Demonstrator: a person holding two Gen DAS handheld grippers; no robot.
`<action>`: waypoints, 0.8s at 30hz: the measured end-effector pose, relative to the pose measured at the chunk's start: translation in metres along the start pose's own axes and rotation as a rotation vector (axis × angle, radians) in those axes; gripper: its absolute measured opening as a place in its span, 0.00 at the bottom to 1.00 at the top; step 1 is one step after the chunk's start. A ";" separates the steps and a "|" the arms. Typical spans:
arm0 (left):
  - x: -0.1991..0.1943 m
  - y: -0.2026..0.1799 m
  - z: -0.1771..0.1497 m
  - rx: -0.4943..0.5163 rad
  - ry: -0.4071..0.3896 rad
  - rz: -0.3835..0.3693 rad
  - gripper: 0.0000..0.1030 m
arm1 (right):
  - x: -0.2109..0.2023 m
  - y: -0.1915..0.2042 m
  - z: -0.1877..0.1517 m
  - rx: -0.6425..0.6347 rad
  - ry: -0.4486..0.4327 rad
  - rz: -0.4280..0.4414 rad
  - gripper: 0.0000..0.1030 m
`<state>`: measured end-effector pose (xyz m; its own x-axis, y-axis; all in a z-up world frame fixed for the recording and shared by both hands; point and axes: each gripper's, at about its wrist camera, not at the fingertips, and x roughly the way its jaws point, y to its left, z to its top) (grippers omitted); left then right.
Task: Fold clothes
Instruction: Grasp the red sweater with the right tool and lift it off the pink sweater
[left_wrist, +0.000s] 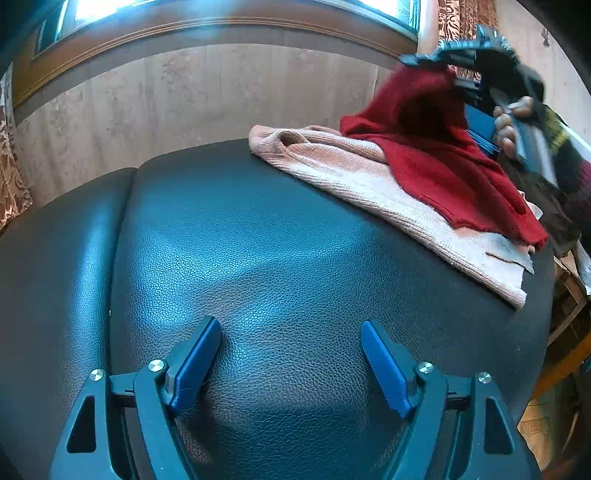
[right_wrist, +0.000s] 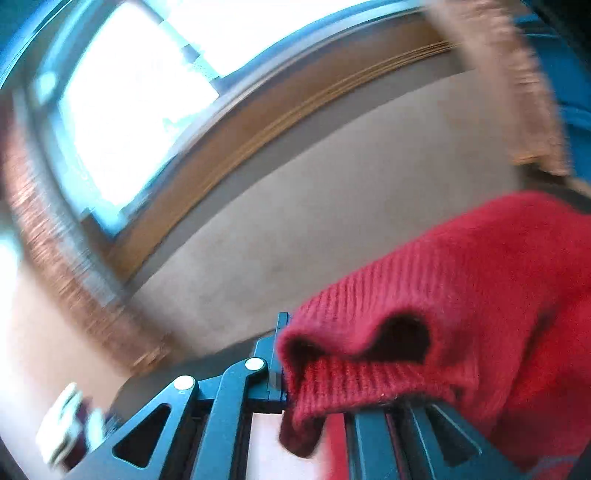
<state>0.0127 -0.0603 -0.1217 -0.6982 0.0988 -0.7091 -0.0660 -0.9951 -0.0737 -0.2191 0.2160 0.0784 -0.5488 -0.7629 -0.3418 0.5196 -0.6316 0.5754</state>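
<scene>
A red knit garment (left_wrist: 436, 162) lies partly on a pale pink knit garment (left_wrist: 354, 173) at the far right of the black padded surface (left_wrist: 258, 236). My right gripper (left_wrist: 461, 79) is raised above them and shut on the red garment's ribbed edge, pulling it up; a hand (left_wrist: 511, 122) holds its grip. In the right wrist view the red garment (right_wrist: 424, 325) drapes over the gripper (right_wrist: 291, 373) and hides the right finger. My left gripper (left_wrist: 290, 363) hovers low over the bare leather with its blue pads (left_wrist: 192, 365) wide apart and nothing between them.
A beige wall (left_wrist: 221, 96) with brown wooden trim and a bright window stands behind the surface. Patterned curtains (left_wrist: 11, 162) hang at the left and right. Wooden furniture and floor show beyond the surface's right edge (left_wrist: 561, 332).
</scene>
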 end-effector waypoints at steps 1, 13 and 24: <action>-0.001 0.000 0.000 -0.001 0.002 -0.002 0.78 | 0.007 0.014 -0.012 -0.025 0.038 0.039 0.08; -0.038 0.062 0.003 -0.402 0.067 -0.239 0.74 | -0.005 0.036 -0.196 0.257 0.178 0.163 0.63; -0.004 0.018 0.063 -0.455 0.128 -0.522 0.75 | -0.064 0.002 -0.222 0.541 0.015 0.378 0.63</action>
<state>-0.0300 -0.0787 -0.0760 -0.5653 0.5903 -0.5762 -0.0452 -0.7196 -0.6929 -0.0375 0.2331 -0.0637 -0.3819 -0.9228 -0.0511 0.2704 -0.1644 0.9486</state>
